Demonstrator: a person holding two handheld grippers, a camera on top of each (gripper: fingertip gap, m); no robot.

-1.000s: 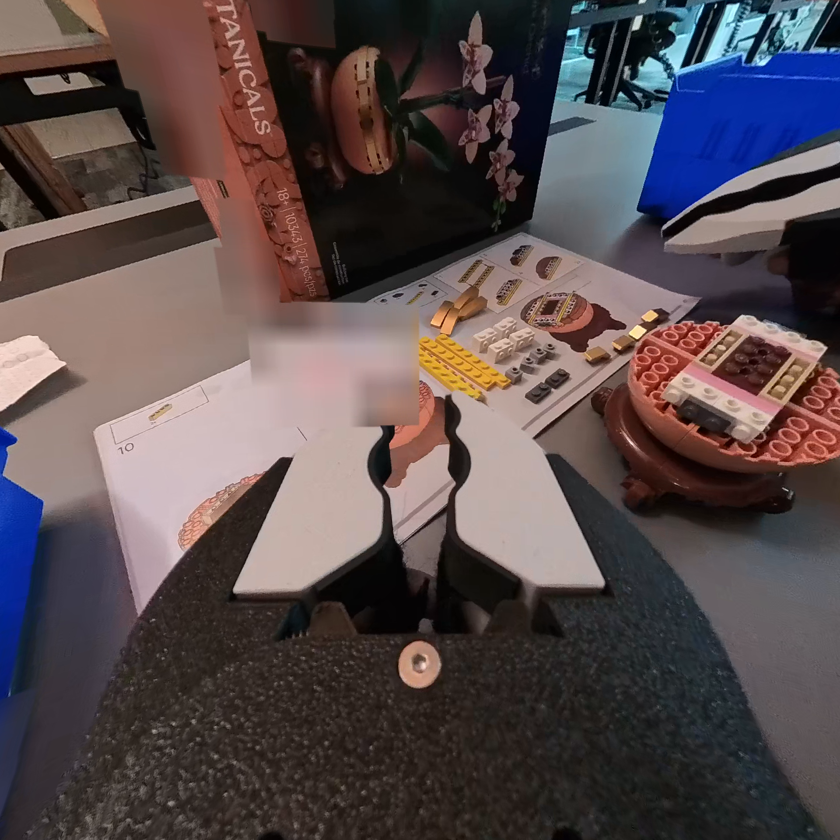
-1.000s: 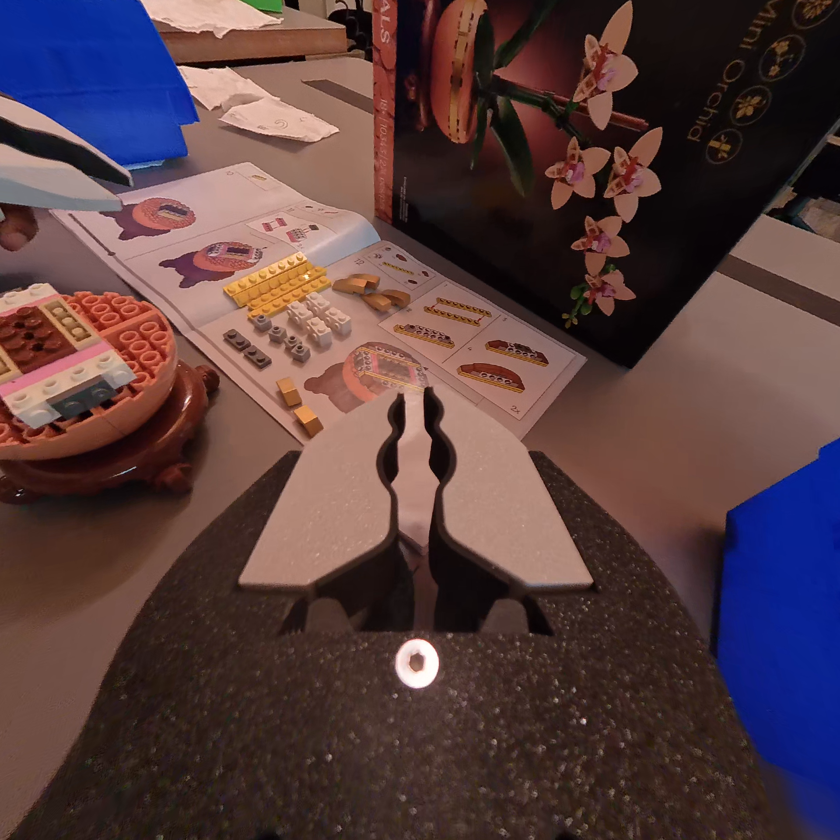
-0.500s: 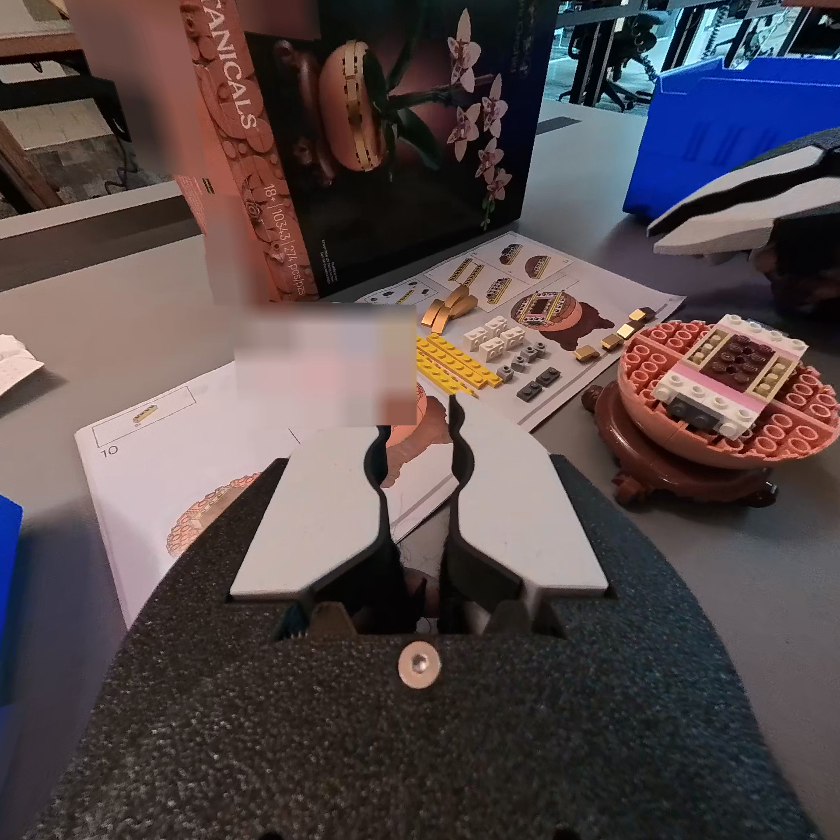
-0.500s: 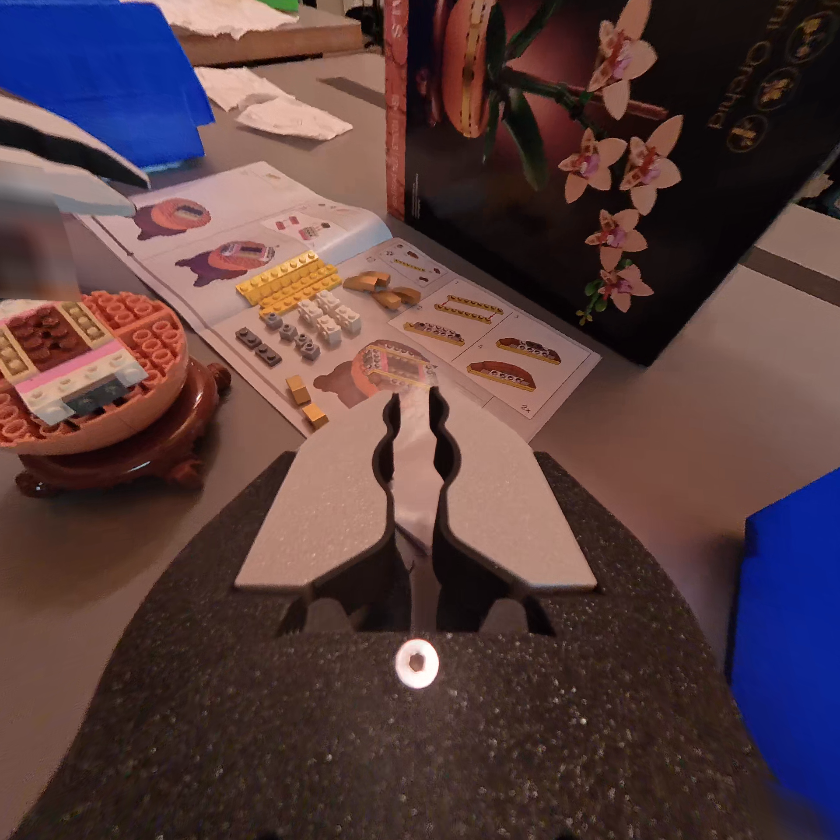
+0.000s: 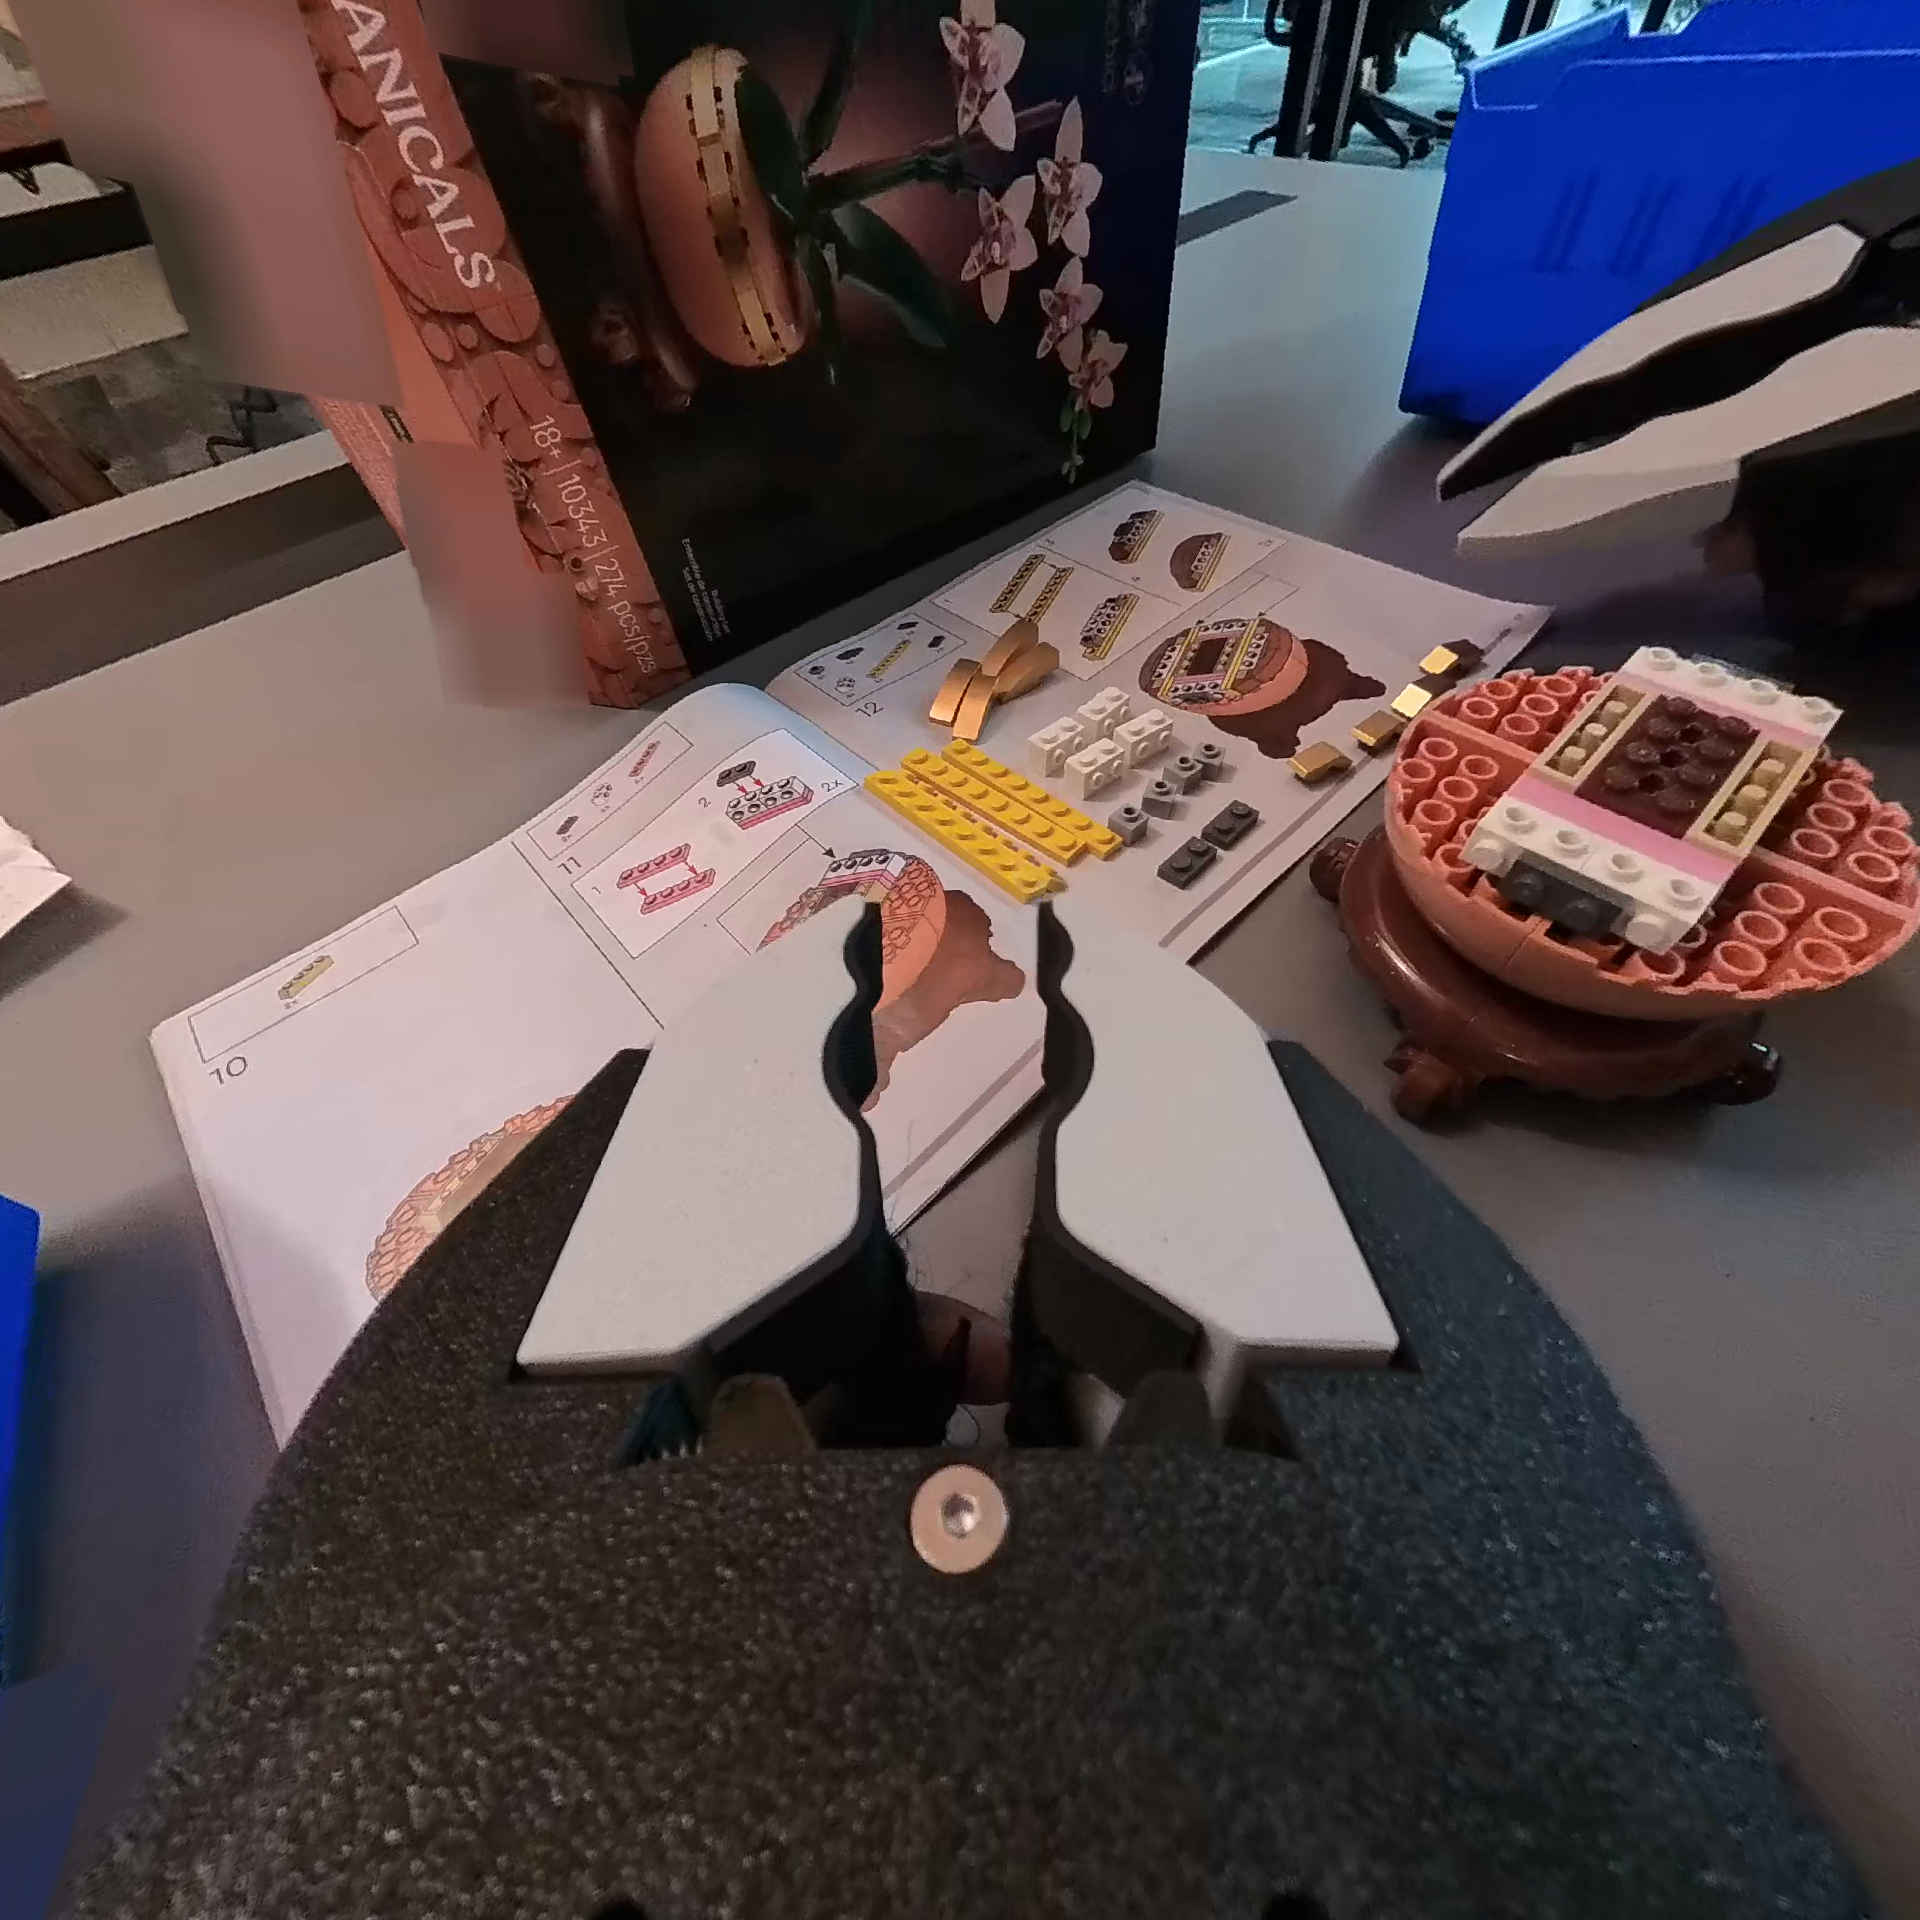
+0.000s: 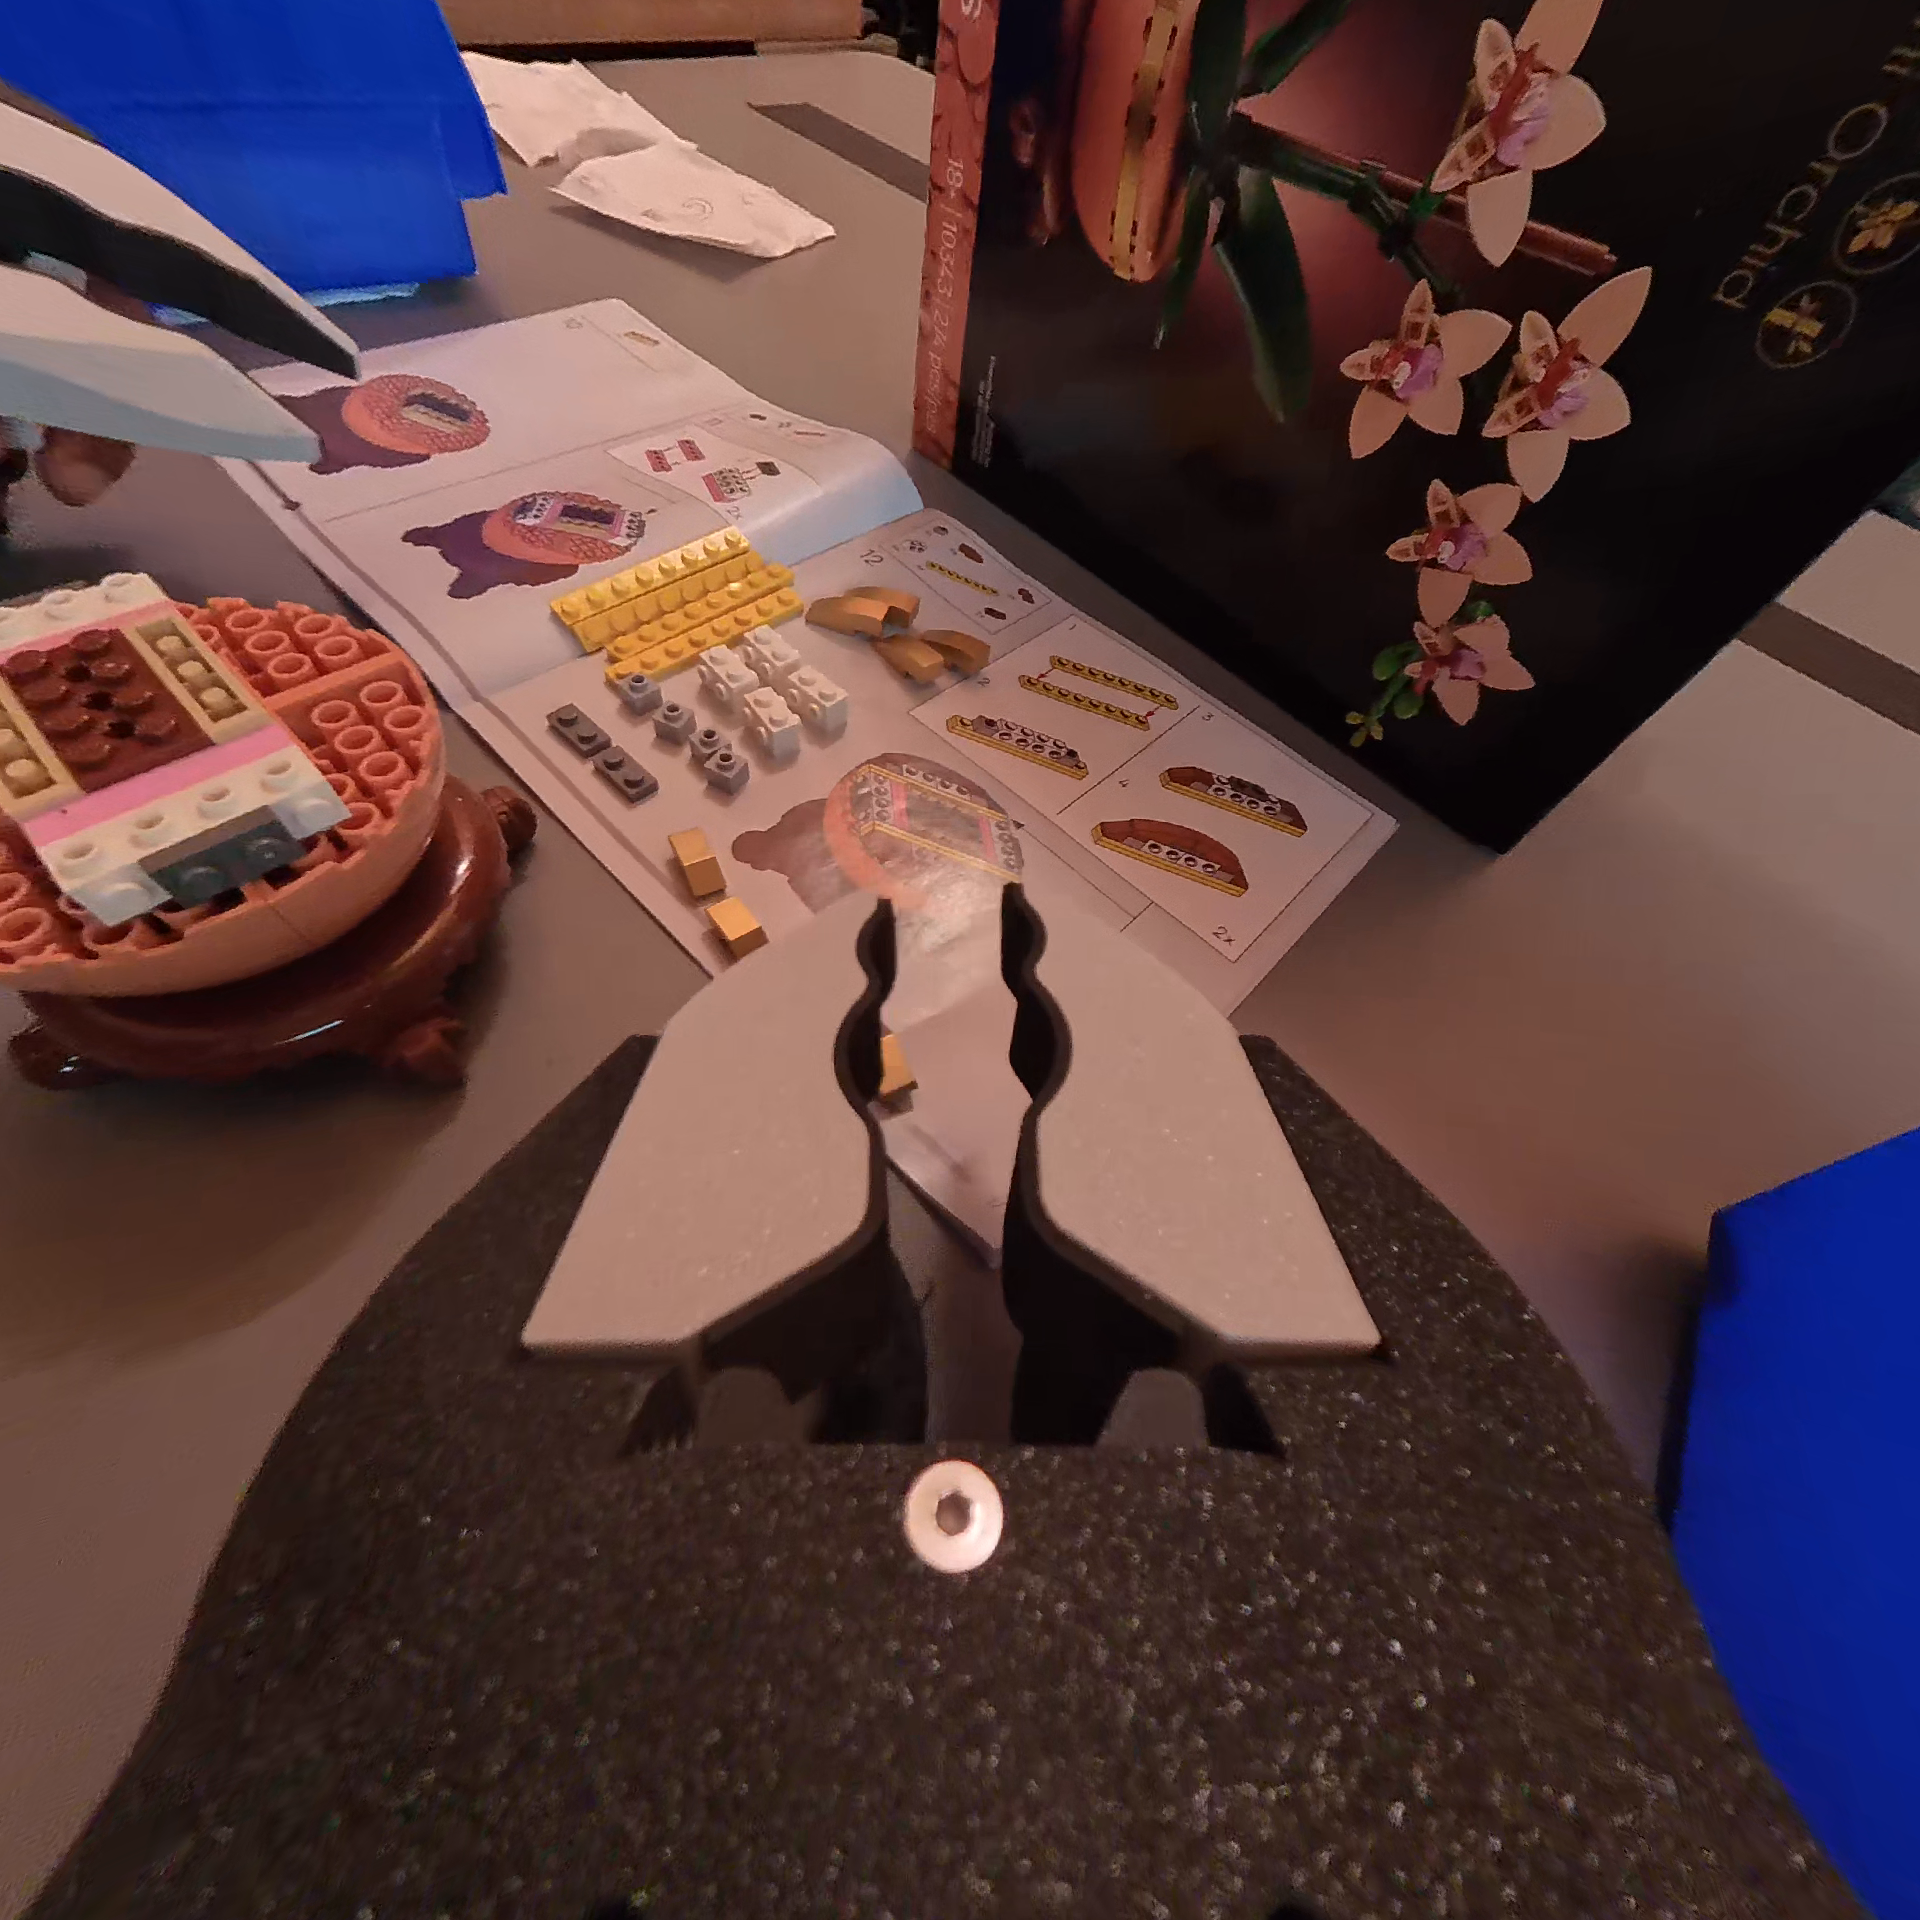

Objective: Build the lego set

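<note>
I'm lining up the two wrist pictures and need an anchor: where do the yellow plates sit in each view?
Left wrist view: the yellow plates lie on the open instruction booklet, just above centre, beyond the left gripper's tips.
Right wrist view: the yellow plates lie left of centre in the upper half, on the same booklet.
Shared landmark: the white bricks right beside them.

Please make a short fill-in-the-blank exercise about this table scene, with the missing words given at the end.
1. The loose bricks lie on the open ____ booklet.
2. The long flat plates beside the white bricks are ____ in colour.
3. The half-built round model sits on a ____ stand.
4. Both the left tool and the right tool hold ____.

Missing words: instruction; yellow; brown; nothing
</note>
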